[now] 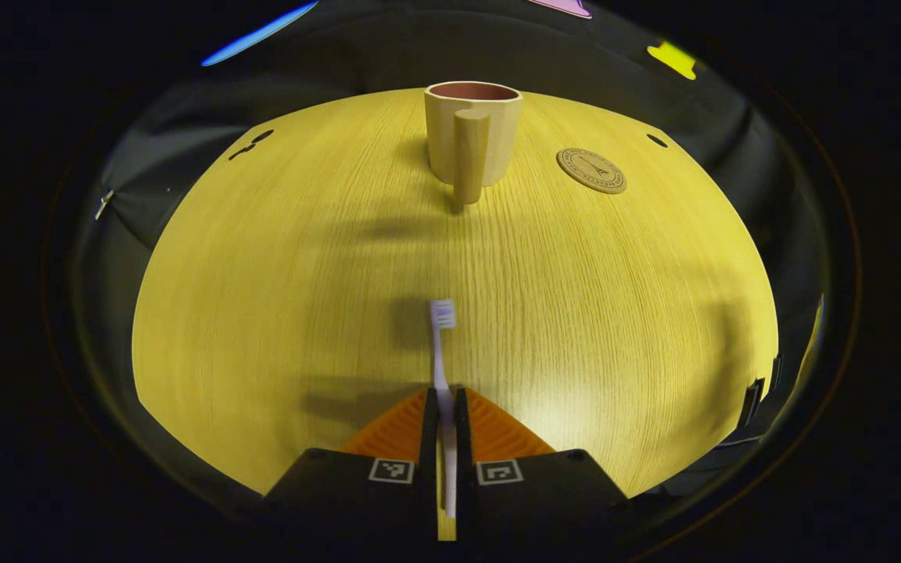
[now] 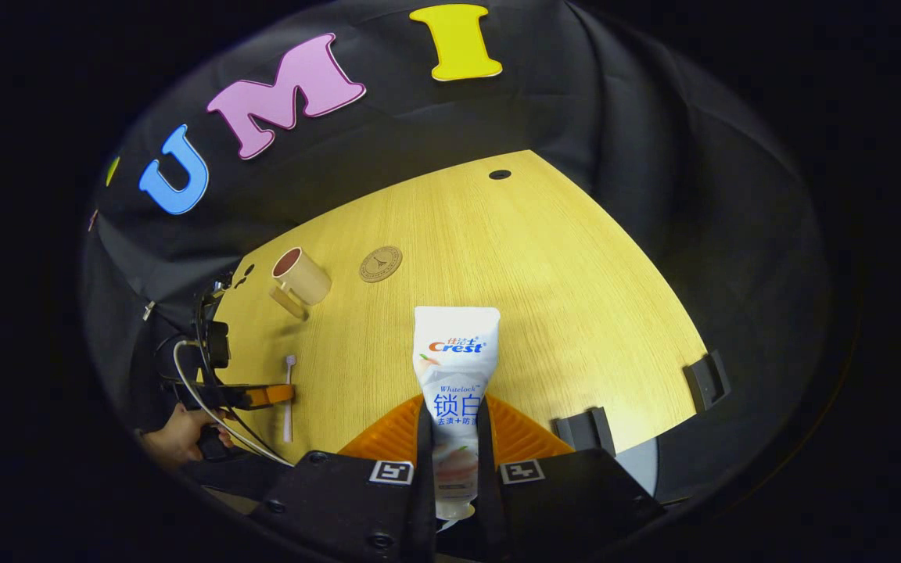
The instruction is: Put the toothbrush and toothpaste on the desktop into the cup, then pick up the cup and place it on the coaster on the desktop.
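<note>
The white toothbrush (image 1: 443, 344) lies along my left gripper's (image 1: 444, 403) axis, bristle head pointing away, and both fingers are shut on its handle. Straight ahead at the table's far side stands the beige cup (image 1: 472, 133), handle toward me, with the round coaster (image 1: 591, 170) to its right. My right gripper (image 2: 454, 410) is shut on the lower part of the white toothpaste tube (image 2: 456, 352), whose flat end points forward. The right gripper view also has the cup (image 2: 302, 275), the coaster (image 2: 381, 263), the toothbrush (image 2: 289, 391) and the left gripper (image 2: 263, 396) held by a hand (image 2: 177, 438).
The yellow wooden table (image 1: 302, 297) has small dark holes near its far corners (image 1: 657, 141) (image 2: 500, 173). Black clamps (image 2: 591, 430) (image 2: 705, 379) sit on its near right edge. Black cloth hangs behind the table.
</note>
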{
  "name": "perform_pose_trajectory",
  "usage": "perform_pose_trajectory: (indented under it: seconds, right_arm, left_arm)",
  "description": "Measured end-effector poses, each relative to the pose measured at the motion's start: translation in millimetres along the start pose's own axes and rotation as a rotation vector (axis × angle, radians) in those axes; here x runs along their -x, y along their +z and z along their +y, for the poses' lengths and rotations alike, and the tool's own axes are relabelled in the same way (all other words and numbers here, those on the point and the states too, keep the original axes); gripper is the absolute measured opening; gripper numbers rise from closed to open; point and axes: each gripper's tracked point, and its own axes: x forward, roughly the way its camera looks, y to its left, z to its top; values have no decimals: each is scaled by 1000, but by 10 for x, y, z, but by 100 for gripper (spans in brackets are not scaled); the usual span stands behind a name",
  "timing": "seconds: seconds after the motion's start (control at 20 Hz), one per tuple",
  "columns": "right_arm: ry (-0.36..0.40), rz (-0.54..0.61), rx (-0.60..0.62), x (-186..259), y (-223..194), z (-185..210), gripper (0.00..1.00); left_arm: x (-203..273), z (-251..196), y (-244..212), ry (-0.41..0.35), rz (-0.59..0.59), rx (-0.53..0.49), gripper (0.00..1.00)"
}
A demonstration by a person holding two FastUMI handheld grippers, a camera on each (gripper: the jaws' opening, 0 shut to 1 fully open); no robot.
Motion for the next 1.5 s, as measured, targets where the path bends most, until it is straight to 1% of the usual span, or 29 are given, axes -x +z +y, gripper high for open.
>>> perform_pose_trajectory:
  seconds: [0.15, 0.25, 0.4, 0.55, 0.75, 0.9, 1.05, 1.15, 1.2, 1.25, 1.3, 1.4, 1.45, 1.5]
  right_arm:
    - [-6, -1, 0, 15, -16, 17, 25]
    - [-5, -2, 1, 12, -14, 50, 25]
    - [-1, -4, 10, 11, -4, 136, 25]
    - [8, -8, 17, -9, 14, 267, 25]
    - [38, -25, 38, -47, 61, 510, 25]
    - [72, -59, 70, -78, 164, 743, 25]
    - [126, -109, 102, -86, 333, 1055, 25]
    - [175, -147, 121, -106, 505, 1310, 25]
    - [205, -169, 128, -119, 597, 1444, 19]
    - [239, -196, 136, -121, 722, 1610, 19]
    - [266, -218, 146, -138, 819, 1735, 25]
    - [322, -270, 174, -159, 1061, 2006, 25]
    - [359, -303, 184, -165, 1214, 2190, 19]
    - [389, -332, 192, -162, 1328, 2332, 25]
  left_arm:
    - [5, -1, 17, -15, -21, -15, 10]
    - [6, 0, 15, -28, -36, -18, 8]
    - [64, 37, 4, -37, -42, 19, 7]
    - [229, 56, 101, -68, -86, 27, 8]
    - [546, 51, 287, -135, -161, 32, 7]
    - [812, 30, 417, -197, -216, 58, 7]
    - [1086, 43, 608, -250, -291, 84, 7]
    - [1279, 83, 762, -278, -352, 95, 7]
    - [1381, 110, 841, -282, -383, 99, 7]
    - [1481, 160, 925, -284, -416, 103, 7]
    - [1572, 191, 997, -290, -444, 105, 7]
    - [1756, 256, 1063, -297, -484, 104, 7]
    - [1829, 299, 1109, -298, -500, 100, 6]
    - [1898, 332, 1140, -302, -509, 94, 6]
